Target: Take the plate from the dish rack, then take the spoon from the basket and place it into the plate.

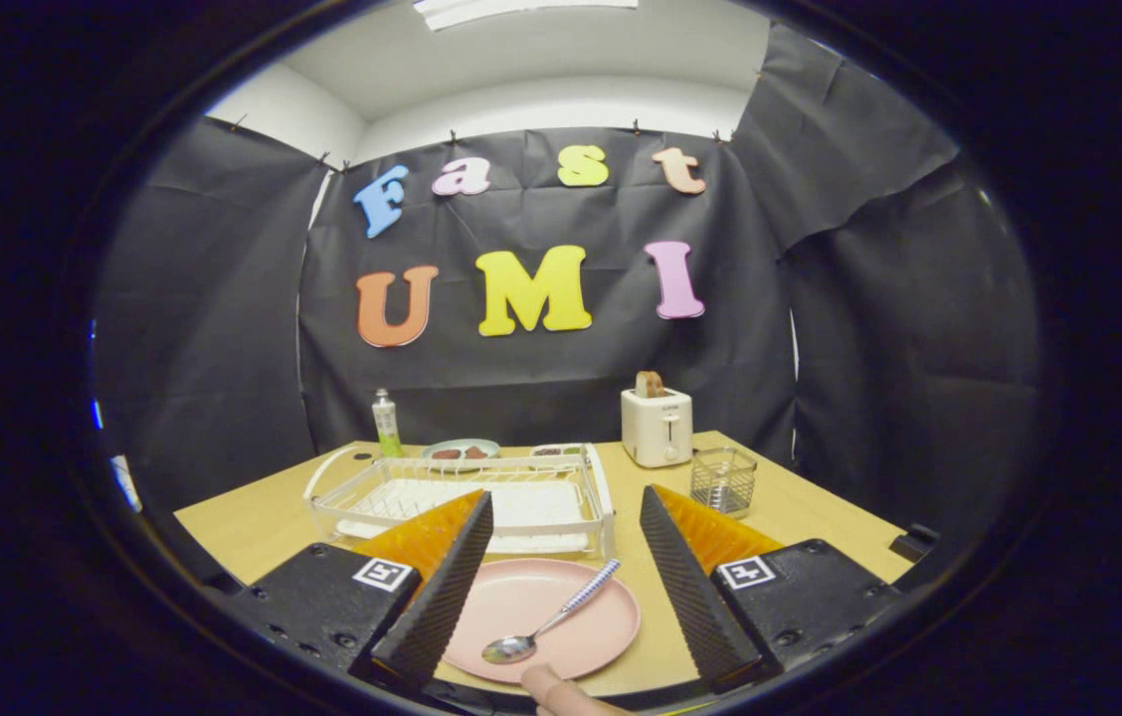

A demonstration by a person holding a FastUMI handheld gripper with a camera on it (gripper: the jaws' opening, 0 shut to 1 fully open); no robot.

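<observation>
The task looks finished: the pink plate [531, 617] lies on the table just in front of the dish rack [467, 502], the spoon [549, 625] rests in it, and the gripper [561, 572] hangs wide and empty above.

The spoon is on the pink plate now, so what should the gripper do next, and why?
Probably just pull the gripper back and away. Its fingers are open and hold nothing, the metal spoon with the checked handle already lies on the round pink plate, and the white wire dish rack beyond them is bare. Nothing seems left to do.
</observation>
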